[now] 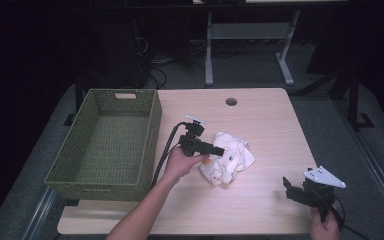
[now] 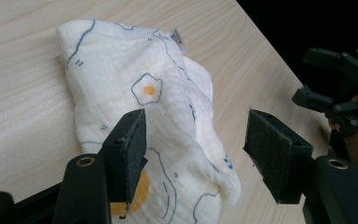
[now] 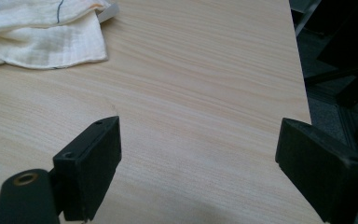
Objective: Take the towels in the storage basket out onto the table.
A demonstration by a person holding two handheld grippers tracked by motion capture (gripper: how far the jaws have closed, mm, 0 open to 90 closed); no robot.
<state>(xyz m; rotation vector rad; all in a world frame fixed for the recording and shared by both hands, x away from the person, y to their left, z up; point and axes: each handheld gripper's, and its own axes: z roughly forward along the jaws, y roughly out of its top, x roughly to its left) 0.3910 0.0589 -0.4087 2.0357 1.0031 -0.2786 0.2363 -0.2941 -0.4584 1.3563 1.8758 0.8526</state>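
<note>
Light wood worktop [image 1: 260,200], round cable hole [image 1: 231,102] near far edge.

Green woven basket [image 1: 150,145] at left of worktop, empty, cut-out handle on far wall, front corner overhanging near edge.

Crumpled white cloth [image 1: 228,159] near middle of worktop, just right of basket but apart from it. Printed with thin dark lines and fried-egg motifs; small sewn label at one edge. Same cloth [image 2: 168,121] seen close in left gripper view, bunched in a heap, lying flat on the wood.

Left hand-held gripper [image 1: 220,150] held in left hand [image 1: 182,162], pointing right, tip over left edge of cloth. In left gripper view, left hand-held gripper [image 2: 196,149] with jaws spread wide, cloth between and beneath them; left pad in front of the fabric, right pad off to its side over bare wood. Contact with fabric not resolvable. Nothing pinched.

Right hand-held gripper [image 1: 291,187] at near right corner of worktop, well apart from cloth, held in right hand [image 1: 325,227], grey three-cornered plate on top, cable trailing off near edge. In right gripper view, right hand-held gripper [image 3: 198,163] with jaws spread wide over bare wood, nothing between them; edge of cloth [image 3: 42,42] at upper left, far off.
</note>
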